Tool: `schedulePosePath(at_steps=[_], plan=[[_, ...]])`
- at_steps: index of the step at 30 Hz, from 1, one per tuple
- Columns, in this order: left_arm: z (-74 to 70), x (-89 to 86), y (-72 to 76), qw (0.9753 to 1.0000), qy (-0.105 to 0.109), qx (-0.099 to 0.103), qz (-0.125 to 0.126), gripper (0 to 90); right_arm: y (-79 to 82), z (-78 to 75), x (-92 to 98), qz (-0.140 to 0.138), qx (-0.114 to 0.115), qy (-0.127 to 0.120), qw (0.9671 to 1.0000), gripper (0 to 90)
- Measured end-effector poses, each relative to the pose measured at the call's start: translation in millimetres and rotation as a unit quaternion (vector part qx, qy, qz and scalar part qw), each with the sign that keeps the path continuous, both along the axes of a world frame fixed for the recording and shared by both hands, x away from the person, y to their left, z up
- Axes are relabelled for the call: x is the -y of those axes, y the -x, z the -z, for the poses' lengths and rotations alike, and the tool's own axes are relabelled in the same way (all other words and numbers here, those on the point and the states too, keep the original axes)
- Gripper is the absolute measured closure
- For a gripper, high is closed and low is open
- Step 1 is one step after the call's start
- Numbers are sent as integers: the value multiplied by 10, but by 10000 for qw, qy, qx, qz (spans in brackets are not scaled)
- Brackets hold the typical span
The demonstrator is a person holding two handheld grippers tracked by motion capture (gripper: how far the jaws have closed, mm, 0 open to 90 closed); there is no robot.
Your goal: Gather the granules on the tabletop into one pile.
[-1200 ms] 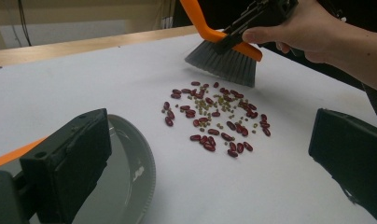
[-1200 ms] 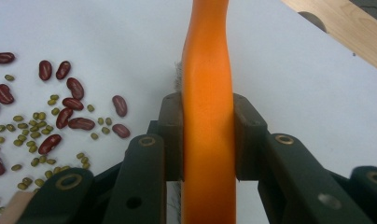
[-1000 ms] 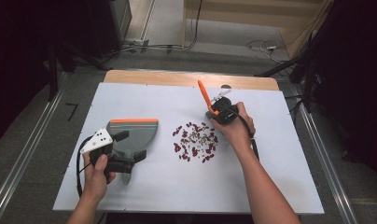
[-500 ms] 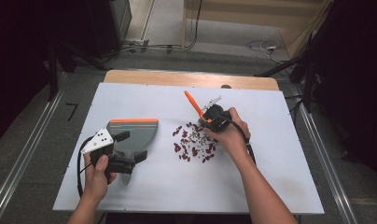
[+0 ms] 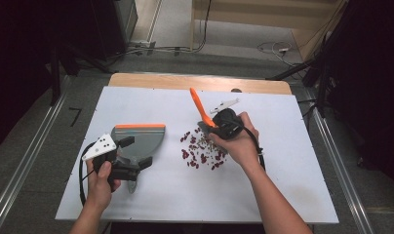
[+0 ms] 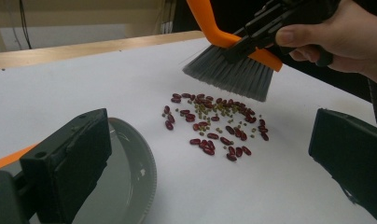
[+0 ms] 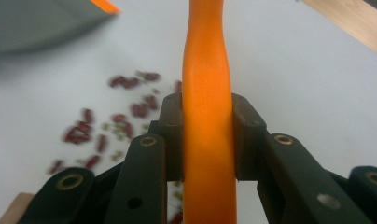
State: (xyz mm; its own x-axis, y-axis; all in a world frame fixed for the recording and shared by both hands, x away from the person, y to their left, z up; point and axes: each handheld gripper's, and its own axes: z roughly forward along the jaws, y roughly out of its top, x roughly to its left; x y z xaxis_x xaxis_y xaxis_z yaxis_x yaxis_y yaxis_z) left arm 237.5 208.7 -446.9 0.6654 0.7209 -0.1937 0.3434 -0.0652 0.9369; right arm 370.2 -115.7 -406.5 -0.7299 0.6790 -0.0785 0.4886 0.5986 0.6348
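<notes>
A pile of red beans and small green ones (image 5: 202, 148) (image 6: 214, 126) (image 7: 112, 126) lies in the middle of the white tabletop (image 5: 292, 161). My right gripper (image 5: 208, 126) (image 7: 207, 135) is shut on the orange handle of a hand brush (image 5: 197, 105) (image 7: 207, 93). Its grey bristles (image 6: 233, 77) hang just above the far side of the pile. A grey dustpan with an orange lip (image 5: 139, 139) (image 6: 130, 177) (image 7: 37, 23) lies flat to the left of the beans. My left gripper (image 5: 136, 152) (image 6: 210, 154) stands over the pan's right part, jaws wide open and pointing at the beans.
A wooden strip (image 5: 200, 83) runs along the table's far edge. Metal rails (image 5: 34, 156) flank the table on the floor, and cables lie on the floor behind it. Bare tabletop lies to the right of and in front of the beans.
My right gripper has carried the brush leftward and toward me, from behind and right of the pile to just over its far side. The left gripper and dustpan stayed put.
</notes>
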Motion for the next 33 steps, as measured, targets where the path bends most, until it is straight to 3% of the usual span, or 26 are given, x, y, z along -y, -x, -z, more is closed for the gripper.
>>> schedulePosePath(at_steps=[1,2,3,4,6,8,9,10,11,17,21,22,26,28,33], plan=[[-3,-3,2,10000,-2,3,1,0,0,0,0,0,0,0,10000,689],[-5,-6,4,10000,10,21,-1,0,61,-18,-83,-126,-239,-431,9987,689],[-8,-8,6,10000,21,29,0,0,76,-16,-116,-158,-389,-592,9974,689],[-12,-10,10,10000,24,32,-4,0,76,-16,-116,-158,-389,-592,9974,689],[-17,-15,13,10000,29,44,5,0,144,37,-293,-100,-778,-844,9933,689],[-16,-17,13,10000,35,44,6,0,162,54,-333,-97,-862,-867,9924,689],[-16,-19,13,10000,25,39,7,0,192,121,-430,-177,-1222,-1027,9870,689],[-15,-21,12,10000,23,35,5,0,192,121,-430,-177,-1222,-1027,9870,689],[-13,-24,11,10000,34,27,1,0,198,148,-458,-185,-1324,-1094,9850,689],[-10,-32,13,10000,40,23,-8,0,164,440,-633,81,-1711,-1171,9782,689],[-12,-37,18,10000,57,35,-22,0,97,502,-592,312,-1538,-1031,9822,687],[-13,-40,20,10000,58,38,-20,0,67,521,-557,347,-1582,-1099,9807,686],[-13,-46,25,9999,127,53,-45,0,13,558,-438,346,-1487,-1024,9830,679],[-14,-46,31,9998,158,63,-64,0,-9,549,-370,559,-1447,-962,9832,679],[-30,-56,49,9996,244,139,-64,0,-41,540,-273,709,-1374,-892,9839,677]])
